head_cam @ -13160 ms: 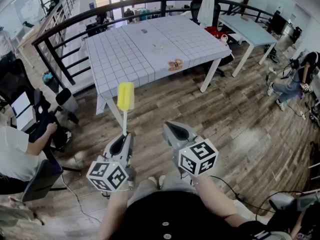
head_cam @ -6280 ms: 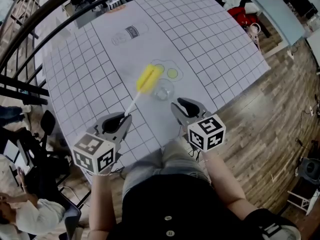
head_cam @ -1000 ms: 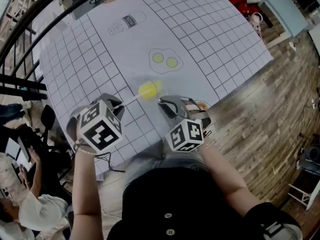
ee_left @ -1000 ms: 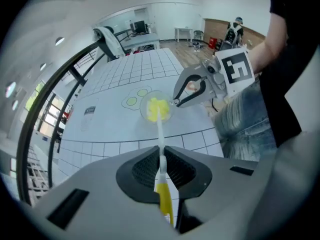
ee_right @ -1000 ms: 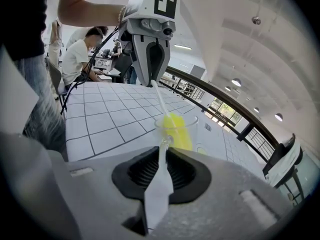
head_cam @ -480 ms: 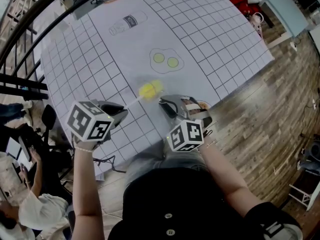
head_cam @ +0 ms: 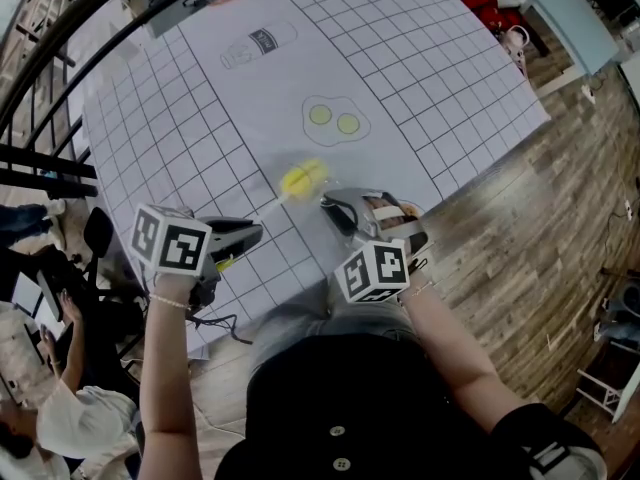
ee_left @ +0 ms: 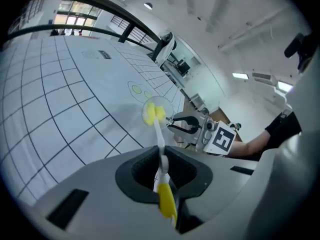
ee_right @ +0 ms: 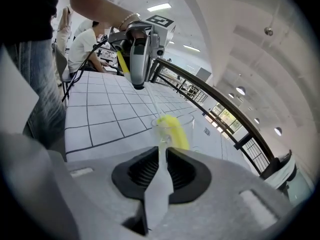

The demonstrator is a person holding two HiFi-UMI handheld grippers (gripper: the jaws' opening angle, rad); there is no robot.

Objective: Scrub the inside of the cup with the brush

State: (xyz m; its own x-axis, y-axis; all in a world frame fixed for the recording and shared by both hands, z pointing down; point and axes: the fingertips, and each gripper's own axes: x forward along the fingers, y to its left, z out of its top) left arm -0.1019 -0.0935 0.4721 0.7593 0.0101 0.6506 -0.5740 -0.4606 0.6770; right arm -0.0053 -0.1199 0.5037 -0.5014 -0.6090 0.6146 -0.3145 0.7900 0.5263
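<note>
A clear cup stands on the gridded table near its front edge, with the brush's yellow foam head inside it. My left gripper is shut on the brush's white and yellow handle, which runs up and right into the cup. From the right, my right gripper is shut on the cup's near wall. In the right gripper view the yellow head fills the cup, and the left gripper shows behind it.
Printed outlines of two eggs and a bottle lie further back on the table. A dark railing runs along the table's left side. Someone sits at the lower left. Wooden floor lies to the right.
My left gripper has rolled about the brush handle, so its marker cube has swung over to the left. The brush head stays in the cup. The right gripper and cup have kept still.
</note>
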